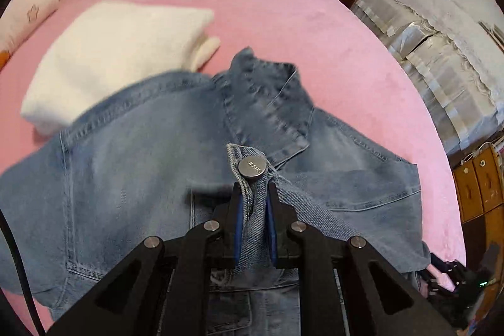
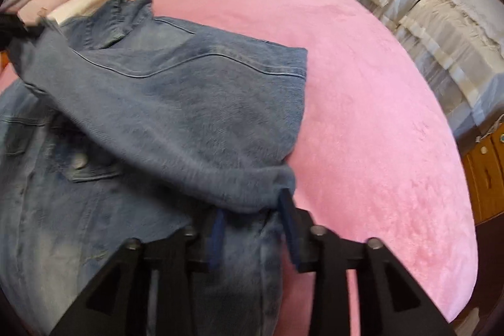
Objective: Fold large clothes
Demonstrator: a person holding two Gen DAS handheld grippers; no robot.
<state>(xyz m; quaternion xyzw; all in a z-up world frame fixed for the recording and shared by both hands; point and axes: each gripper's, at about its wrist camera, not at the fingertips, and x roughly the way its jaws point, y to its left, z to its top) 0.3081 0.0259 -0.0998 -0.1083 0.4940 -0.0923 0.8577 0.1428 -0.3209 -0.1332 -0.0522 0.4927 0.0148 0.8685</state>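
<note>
- Denim, faded blue and heavy, makes up the jacket (image 1: 132, 166), which lies spread on the pink bed (image 1: 283, 21); its stitched collar (image 1: 267, 103) stands up in a crumpled peak and a chest pocket flap shows on the lower layer in the right wrist view.
- Clamped tight between the left gripper (image 1: 255, 203) fingers is the jacket's front placket, a narrow fold of denim with a round metal button (image 1: 253, 168) stamped "JEANS" just past the blue pads.
- Partly spread, the right gripper (image 2: 253, 210) fingers stand either side of a folded denim edge; the view is blurred, and I cannot tell whether the pads press on it.
- A panel of the jacket (image 2: 176, 115) is turned over the rest, its seam curving across.
- Plush, velvety pink bedding (image 2: 362, 115) lies bare to the right.
- Soft white folded knitwear (image 1: 110, 52) sits beyond the jacket, partly overlapped by it.
- Lace-covered bundles (image 1: 441, 52) stand beside the bed.
</note>
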